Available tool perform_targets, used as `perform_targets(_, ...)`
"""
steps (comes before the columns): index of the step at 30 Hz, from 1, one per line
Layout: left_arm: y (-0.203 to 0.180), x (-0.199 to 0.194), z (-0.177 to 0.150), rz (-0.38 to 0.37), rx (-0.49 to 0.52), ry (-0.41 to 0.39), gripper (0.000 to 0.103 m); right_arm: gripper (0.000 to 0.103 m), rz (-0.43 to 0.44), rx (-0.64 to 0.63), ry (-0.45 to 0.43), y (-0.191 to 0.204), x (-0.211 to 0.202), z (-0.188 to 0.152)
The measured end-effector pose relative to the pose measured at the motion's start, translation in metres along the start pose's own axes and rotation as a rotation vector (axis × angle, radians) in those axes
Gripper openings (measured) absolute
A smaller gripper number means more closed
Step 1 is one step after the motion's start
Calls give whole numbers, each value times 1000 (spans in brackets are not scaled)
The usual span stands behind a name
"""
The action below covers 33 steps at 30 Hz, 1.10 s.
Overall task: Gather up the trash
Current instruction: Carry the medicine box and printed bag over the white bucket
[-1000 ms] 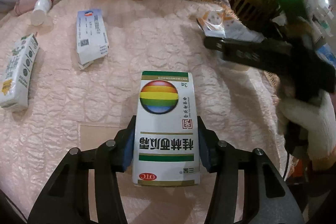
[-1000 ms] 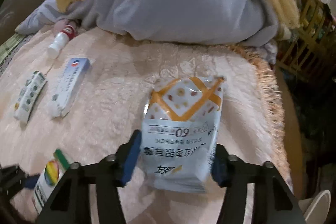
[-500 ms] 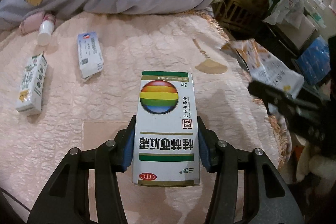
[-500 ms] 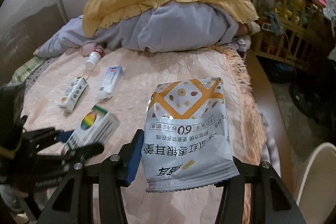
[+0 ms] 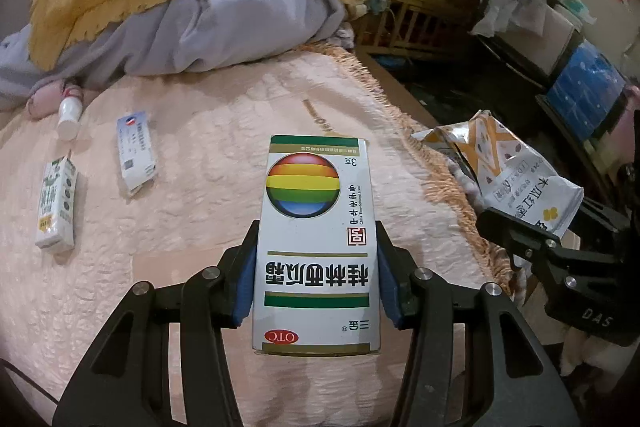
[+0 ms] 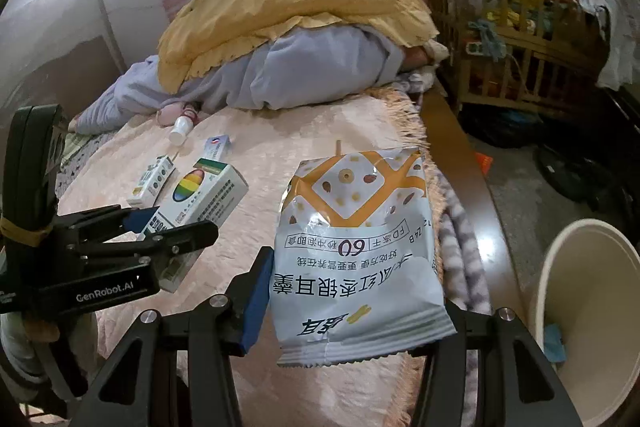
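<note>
Bedroom; bed (image 5: 192, 155) under a pink quilted cover. We hold two pieces of trash above it. Left gripper (image 5: 316, 279): fingers part-closed, blue pads clamped on the sides of a rainbow-ball medicine box (image 5: 316, 239). Right gripper (image 6: 352, 303): fingers pinching a white-and-orange snack bag (image 6: 356, 247). On the bed at ten o'clock in the left view we list a blue-white box (image 5: 136, 151), green-white box (image 5: 56, 207), small white bottle (image 5: 69, 115). Cream bin (image 6: 592, 319) at four o'clock, right view.
</note>
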<state>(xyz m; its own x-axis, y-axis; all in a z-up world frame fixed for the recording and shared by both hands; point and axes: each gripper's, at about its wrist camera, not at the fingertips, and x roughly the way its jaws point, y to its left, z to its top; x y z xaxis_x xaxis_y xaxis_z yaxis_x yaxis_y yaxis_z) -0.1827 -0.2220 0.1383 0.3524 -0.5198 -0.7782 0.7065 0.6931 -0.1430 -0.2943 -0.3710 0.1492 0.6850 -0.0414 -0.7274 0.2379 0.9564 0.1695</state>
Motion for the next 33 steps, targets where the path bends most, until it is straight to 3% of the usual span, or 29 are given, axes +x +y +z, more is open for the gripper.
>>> perform_targets(33,-118,9,24,-51,196,-27,49,51,-143,165,-72,-113,-76,-39)
